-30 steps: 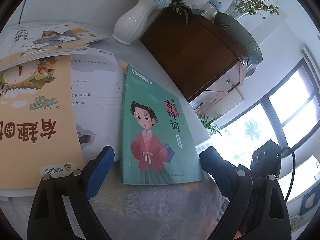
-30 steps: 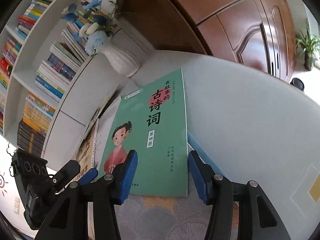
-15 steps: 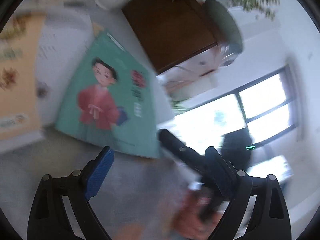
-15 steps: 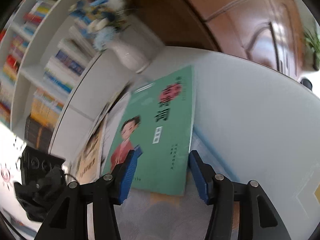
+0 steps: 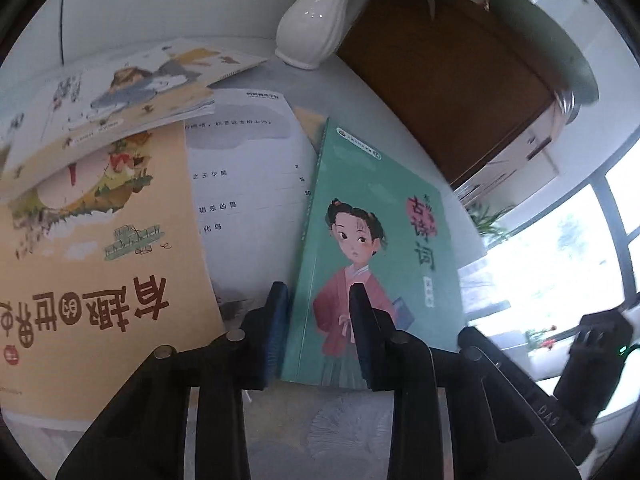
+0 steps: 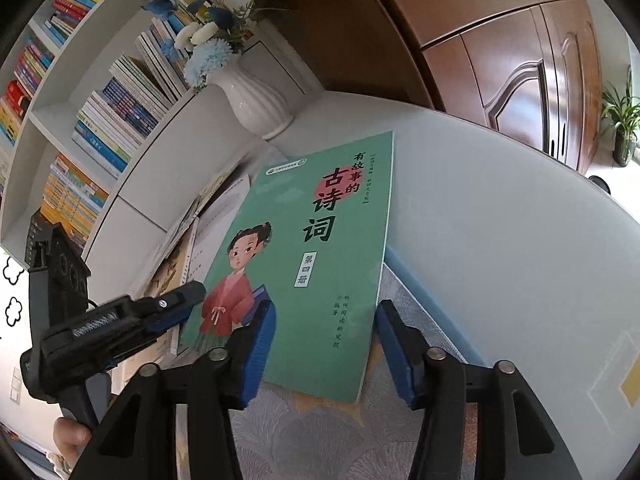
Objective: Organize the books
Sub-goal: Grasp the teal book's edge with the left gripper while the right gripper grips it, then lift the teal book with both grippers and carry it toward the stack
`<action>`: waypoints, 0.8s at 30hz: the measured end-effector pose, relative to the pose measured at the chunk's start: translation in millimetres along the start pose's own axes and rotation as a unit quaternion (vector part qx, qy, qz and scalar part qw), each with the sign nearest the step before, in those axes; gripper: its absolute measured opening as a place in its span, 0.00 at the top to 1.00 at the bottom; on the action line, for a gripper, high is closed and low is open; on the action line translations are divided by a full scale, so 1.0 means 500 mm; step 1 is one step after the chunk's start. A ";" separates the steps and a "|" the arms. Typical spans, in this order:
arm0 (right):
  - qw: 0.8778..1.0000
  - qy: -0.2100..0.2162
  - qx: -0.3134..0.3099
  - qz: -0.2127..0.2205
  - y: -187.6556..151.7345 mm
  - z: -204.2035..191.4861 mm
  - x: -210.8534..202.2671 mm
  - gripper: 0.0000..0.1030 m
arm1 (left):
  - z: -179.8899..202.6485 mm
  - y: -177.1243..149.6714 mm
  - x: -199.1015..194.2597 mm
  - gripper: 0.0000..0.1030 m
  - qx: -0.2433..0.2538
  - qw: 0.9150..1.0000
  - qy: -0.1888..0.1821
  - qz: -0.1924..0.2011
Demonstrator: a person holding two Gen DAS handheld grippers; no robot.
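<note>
A green book with a girl in a red robe on its cover lies on the table. It also shows from the right wrist as the green book. My left gripper is closing, its jaws narrow, with the book's near left corner and spine edge between them. The pads do not visibly press on it. Seen from the right, the left gripper sits at the book's left edge. My right gripper is also closing. One finger is over the cover, the other just past the book's right edge.
An orange book, an open white-paged book and an illustrated book overlap left of the green one. A white vase with flowers stands behind. A filled bookshelf and a wooden cabinet stand beyond. A patterned cloth lies nearest.
The left gripper swung aside in a blur, came back to the green book's left edge, and its jaws went from wide apart to narrow. The right gripper's jaws narrowed slightly.
</note>
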State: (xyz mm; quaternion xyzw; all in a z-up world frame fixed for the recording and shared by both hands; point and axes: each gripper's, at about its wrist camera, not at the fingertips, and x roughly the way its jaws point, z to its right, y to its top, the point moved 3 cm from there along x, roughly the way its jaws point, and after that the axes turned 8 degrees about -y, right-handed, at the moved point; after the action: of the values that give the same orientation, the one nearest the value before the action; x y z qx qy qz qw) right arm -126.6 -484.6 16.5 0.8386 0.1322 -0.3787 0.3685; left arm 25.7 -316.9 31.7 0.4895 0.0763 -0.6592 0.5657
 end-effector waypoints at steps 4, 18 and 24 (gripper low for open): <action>1.000 -0.005 -0.010 -0.001 -0.001 -0.004 -0.002 0.55 | 0.007 -0.009 -0.002 0.73 0.009 1.000 -0.002 0.007; 0.994 -0.044 -0.093 -0.034 -0.126 -0.041 -0.088 0.55 | -0.013 -0.189 -0.131 0.72 0.011 1.000 0.004 -0.010; 0.995 -0.025 -0.088 -0.046 -0.232 -0.052 -0.164 0.54 | -0.032 -0.323 -0.214 0.72 0.017 1.000 -0.005 -0.013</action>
State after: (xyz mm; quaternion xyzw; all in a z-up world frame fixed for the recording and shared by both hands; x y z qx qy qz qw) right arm -226.4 -380.9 28.1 0.7865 0.1936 -0.4030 0.4261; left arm -110.7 -178.0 28.6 0.4947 0.0683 -0.6704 0.5488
